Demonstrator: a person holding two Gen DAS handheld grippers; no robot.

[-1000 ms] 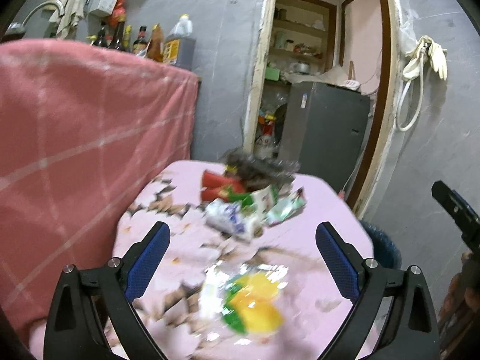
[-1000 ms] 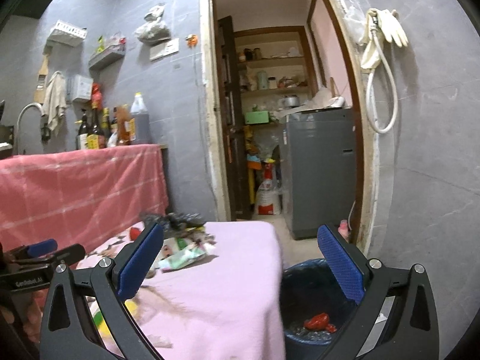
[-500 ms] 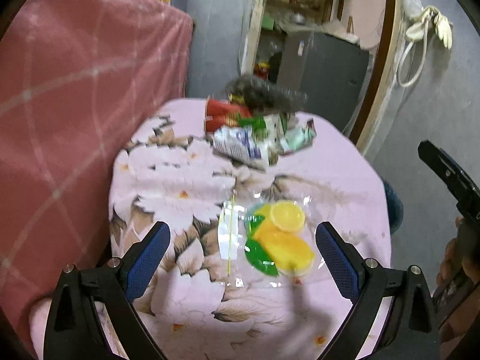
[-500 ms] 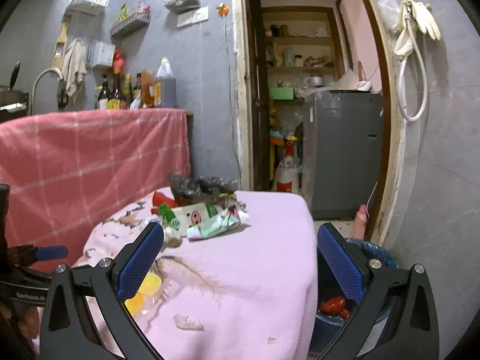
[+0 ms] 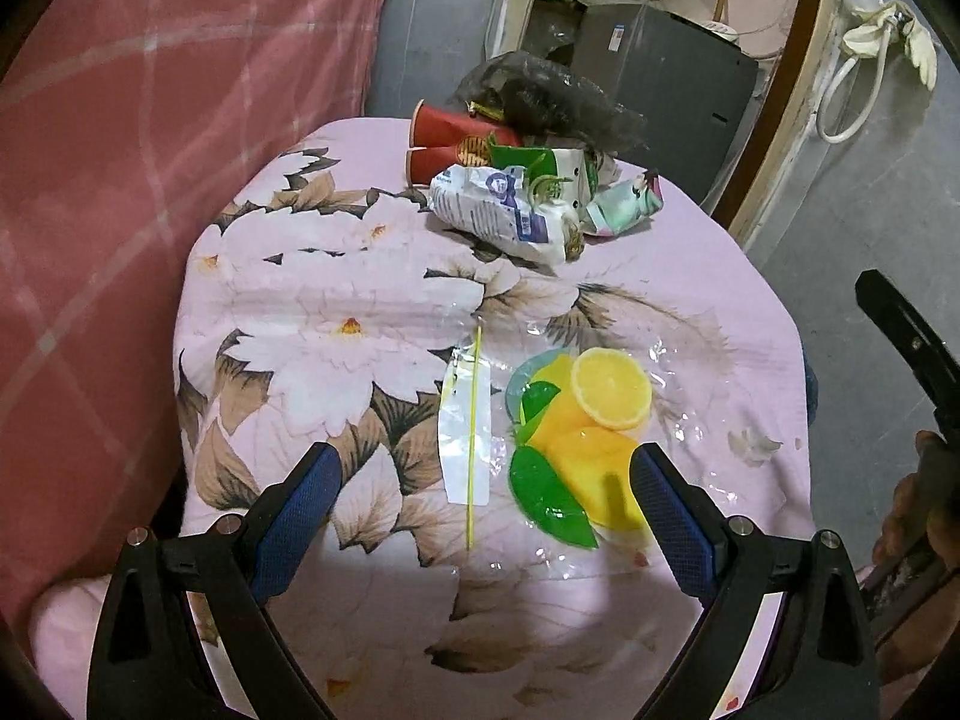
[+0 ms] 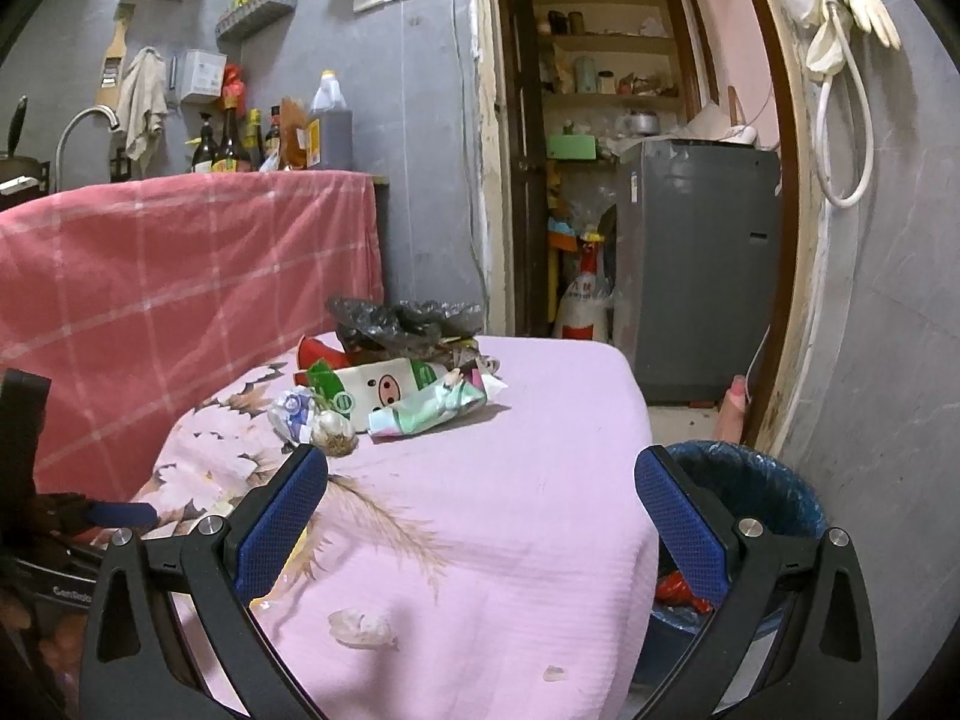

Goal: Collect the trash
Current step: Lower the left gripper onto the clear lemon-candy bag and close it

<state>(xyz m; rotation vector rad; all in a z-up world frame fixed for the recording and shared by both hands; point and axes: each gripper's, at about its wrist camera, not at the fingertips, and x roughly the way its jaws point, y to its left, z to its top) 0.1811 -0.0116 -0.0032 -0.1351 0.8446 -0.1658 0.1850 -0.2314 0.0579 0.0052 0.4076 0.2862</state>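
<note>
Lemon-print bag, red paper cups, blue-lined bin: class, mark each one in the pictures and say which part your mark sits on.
Lemon-print bag [image 5: 609, 387]: left wrist view, on the printed lemon slice.
Red paper cups [image 5: 441, 126]: left wrist view, on the upper cup's side wall.
Blue-lined bin [image 6: 774, 483]: right wrist view, on the liner at the far rim.

Grey tiled walls enclose the room. A counter at the left is draped with a pink checked cloth, and dark bottles are lined up along its top beside a curved tap. Wire racks and a towel are fixed to the wall above. An open doorway with a worn wooden frame leads to a back room, where shelves and a grey appliance are seen. A white hose is hung on the right wall.
</note>
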